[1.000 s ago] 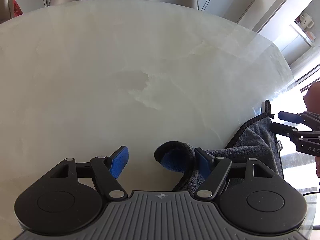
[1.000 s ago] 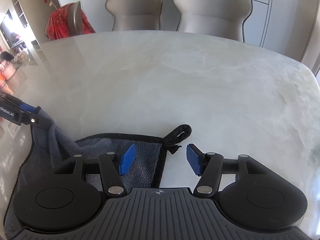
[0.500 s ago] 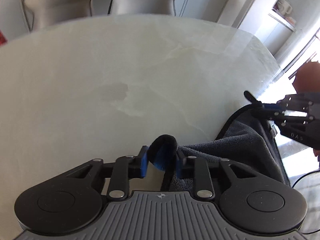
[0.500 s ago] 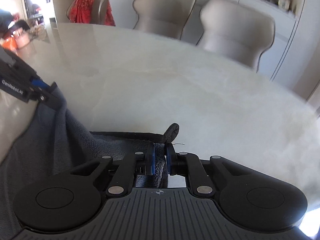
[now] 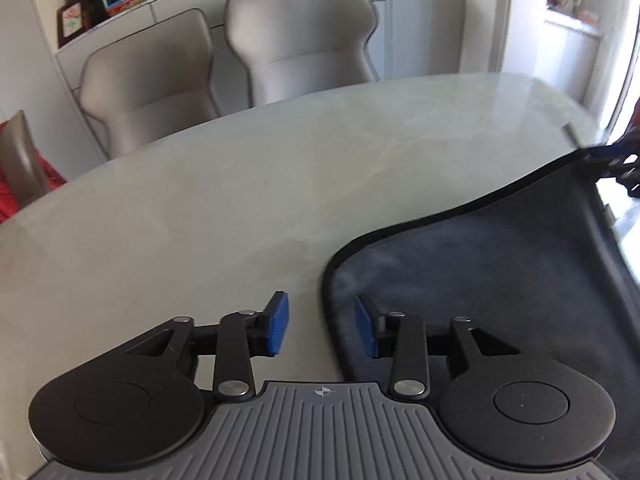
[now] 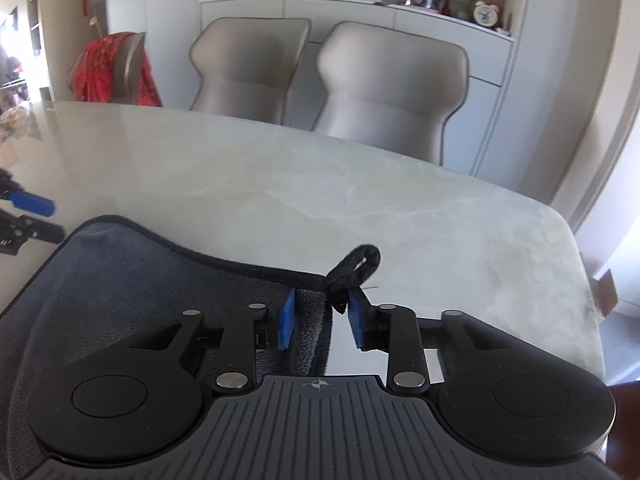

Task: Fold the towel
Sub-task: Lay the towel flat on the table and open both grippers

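A dark grey towel [image 5: 500, 276] with black piping lies spread on the pale marble table [image 5: 240, 200]. My left gripper [image 5: 322, 328] is open, with the towel's near-left rounded corner edge between its jaws, not pinched. In the right wrist view the towel [image 6: 140, 280] lies flat. My right gripper [image 6: 322, 320] is open, its blue pads apart on either side of the towel's corner with the black hanging loop [image 6: 356, 266]. The left gripper's fingers [image 6: 30, 204] show at that view's left edge.
Two beige chairs [image 6: 328, 80] stand at the table's far side, before a white sideboard [image 6: 360, 12] with ornaments. A chair with a red cloth [image 6: 116, 68] is at the far left. The table's right edge [image 6: 576, 248] is near.
Both grippers closed on towel corners, carried them forward across the table, then opened. The towel now lies spread flat instead of bunched and lifted.
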{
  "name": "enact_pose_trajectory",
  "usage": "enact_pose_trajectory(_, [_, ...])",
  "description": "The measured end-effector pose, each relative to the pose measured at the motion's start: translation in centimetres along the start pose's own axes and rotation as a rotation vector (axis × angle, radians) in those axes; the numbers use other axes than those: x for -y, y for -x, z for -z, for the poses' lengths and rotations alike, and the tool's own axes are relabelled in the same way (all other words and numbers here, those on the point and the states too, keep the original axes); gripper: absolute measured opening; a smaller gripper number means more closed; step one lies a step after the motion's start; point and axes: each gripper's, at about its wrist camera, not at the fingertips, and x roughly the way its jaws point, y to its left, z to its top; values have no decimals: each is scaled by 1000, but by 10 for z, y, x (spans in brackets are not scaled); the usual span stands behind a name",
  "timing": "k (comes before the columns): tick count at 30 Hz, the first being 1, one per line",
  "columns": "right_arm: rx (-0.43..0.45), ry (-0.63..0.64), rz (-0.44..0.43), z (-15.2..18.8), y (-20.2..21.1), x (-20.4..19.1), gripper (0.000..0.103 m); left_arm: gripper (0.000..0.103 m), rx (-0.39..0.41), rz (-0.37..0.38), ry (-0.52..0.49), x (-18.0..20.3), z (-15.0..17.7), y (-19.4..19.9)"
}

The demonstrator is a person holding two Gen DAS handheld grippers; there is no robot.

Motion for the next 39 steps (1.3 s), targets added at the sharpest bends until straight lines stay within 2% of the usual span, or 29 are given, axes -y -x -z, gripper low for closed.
enact_pose_trajectory(1, [-1, -5, 3, 1, 1, 0, 32, 41, 6, 9, 15, -3, 3, 2])
enact_pose_trajectory(3, [-5, -12, -49, 2, 5, -2, 32, 41, 40, 33, 29, -2, 5, 9])
enact_pose_trajectory(6, [-19, -7, -143, 5, 12, -8, 36, 50, 80, 123, 40, 11, 13, 24])
enact_pose_trajectory(9, [-103, 5, -295, 20, 18, -21, 37, 53, 62, 204, 22, 27, 25, 30])
enact_pose_trajectory(12, [-183, 17, -379, 38, 22, -30, 37, 53, 6, 252, -17, 47, 38, 22])
enact_pose_trajectory(15, [-207, -7, -375, 55, 29, -30, 42, 55, -23, 245, -23, 52, 54, 23])
enact_pose_trajectory(16, [-206, -31, -372, 59, 32, -27, 42, 58, -25, 237, -35, 53, 58, 27])
enact_pose_trajectory(20, [-192, -98, -323, 70, 42, -11, 42, 59, -30, 207, -71, 55, 69, 34])
enact_pose_trajectory(23, [-185, -155, -291, 76, 59, -6, 43, 59, -46, 190, -29, 52, 72, 36])
enact_pose_trajectory(28, [-124, -252, -419, 95, 89, -27, 52, 60, 15, 289, 32, 66, 86, 64])
enact_pose_trajectory(31, [-126, -276, -468, 113, 93, -43, 52, 61, 3, 338, 42, 80, 97, 73])
enact_pose_trajectory(33, [-144, -316, -435, 128, 95, -44, 52, 61, -41, 325, 44, 85, 109, 73])
enact_pose_trajectory(34, [-124, -345, -419, 135, 99, -40, 52, 62, -18, 312, 28, 86, 115, 77])
enact_pose_trajectory(39, [-71, -498, -342, 161, 114, -19, 51, 62, -22, 257, -33, 83, 134, 90])
